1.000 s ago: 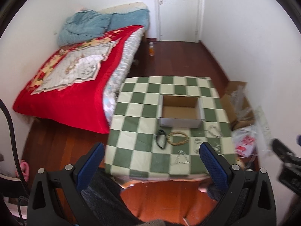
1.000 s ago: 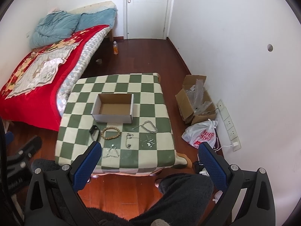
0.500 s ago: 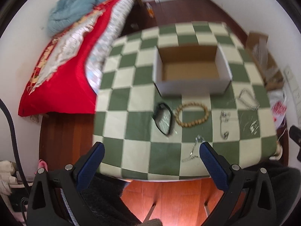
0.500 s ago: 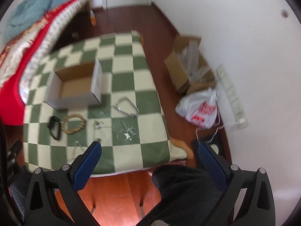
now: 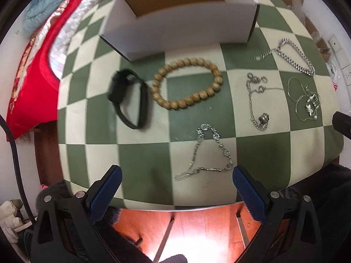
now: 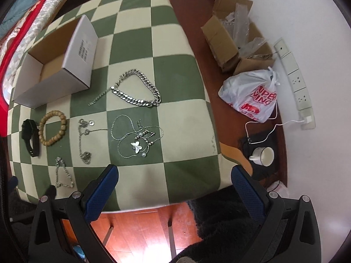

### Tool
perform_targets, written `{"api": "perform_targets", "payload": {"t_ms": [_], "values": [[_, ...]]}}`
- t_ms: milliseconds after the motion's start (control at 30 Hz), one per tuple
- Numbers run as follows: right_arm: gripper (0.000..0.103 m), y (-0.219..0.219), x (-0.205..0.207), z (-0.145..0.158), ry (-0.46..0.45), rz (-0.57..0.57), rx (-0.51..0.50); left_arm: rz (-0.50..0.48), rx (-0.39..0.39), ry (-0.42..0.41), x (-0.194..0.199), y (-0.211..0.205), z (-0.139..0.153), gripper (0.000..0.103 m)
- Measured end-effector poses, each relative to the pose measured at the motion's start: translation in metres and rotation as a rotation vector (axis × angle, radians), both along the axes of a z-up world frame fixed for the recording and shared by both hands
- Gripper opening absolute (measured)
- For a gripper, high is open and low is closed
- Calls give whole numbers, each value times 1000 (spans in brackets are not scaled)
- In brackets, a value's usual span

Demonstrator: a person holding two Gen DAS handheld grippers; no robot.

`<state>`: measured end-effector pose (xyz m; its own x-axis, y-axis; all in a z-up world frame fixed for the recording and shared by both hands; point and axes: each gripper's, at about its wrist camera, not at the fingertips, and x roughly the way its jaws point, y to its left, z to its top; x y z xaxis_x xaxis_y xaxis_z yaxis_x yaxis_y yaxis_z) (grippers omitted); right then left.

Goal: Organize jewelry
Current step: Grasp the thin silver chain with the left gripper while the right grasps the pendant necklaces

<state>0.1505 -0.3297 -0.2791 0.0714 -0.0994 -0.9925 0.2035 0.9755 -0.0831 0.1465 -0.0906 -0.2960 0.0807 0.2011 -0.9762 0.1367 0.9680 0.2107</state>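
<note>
Your left tongs [image 5: 176, 176] stand wide apart and hold nothing, poised above the near edge of the desk [image 5: 144, 153] with the link chain [image 5: 207, 151] lying just beyond the gap between the blue pads; that line-up suggests it is the first piece you mean to lift. Your right tongs [image 6: 175, 177] are likewise spread and empty, over the near right part of the desk, with the butterfly necklace [image 6: 136, 138] just ahead of them.

All the jewelry lies loose in a rough row along the near half of the desk, and the white box [image 5: 182, 19] sits open toward the far edge, bare inside as far as you can see, so it is presumably where the pieces go.

The left view gives you the watch [image 5: 129, 98] and bead bracelet [image 5: 187, 83] large and close by the box's front wall. The right view alone shows the heavy curb chain [image 6: 136, 92] clearly, the printed label on the box's side, and the floor clutter off the desk's right edge: a plastic bag [image 6: 252, 100] and a mug [image 6: 263, 155].
</note>
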Motion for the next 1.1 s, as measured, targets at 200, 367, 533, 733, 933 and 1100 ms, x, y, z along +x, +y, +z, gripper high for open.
{"api": "perform_targets", "payload": {"t_ms": [200,367,533,733,933,1100], "values": [[103,-2,-1,-18,19,5,1,-5,-22,22,8,-5,-18,103],[103,-6,2,-22,23,-4,13,25,-119,60,17,-4,-32,102],[103,-9,4,-25,15,-5,21,25,-212,37,27,0,-32,93],[103,-2,11,-31,-13,4,49,-53,-208,-27,32,-9,-17,4],[83,10,18,-52,-3,-15,67,-78,-177,-19,34,-10,-12,2],[14,26,16,-45,-64,17,25,-46,-173,-21,16,-2,7,2]]}}
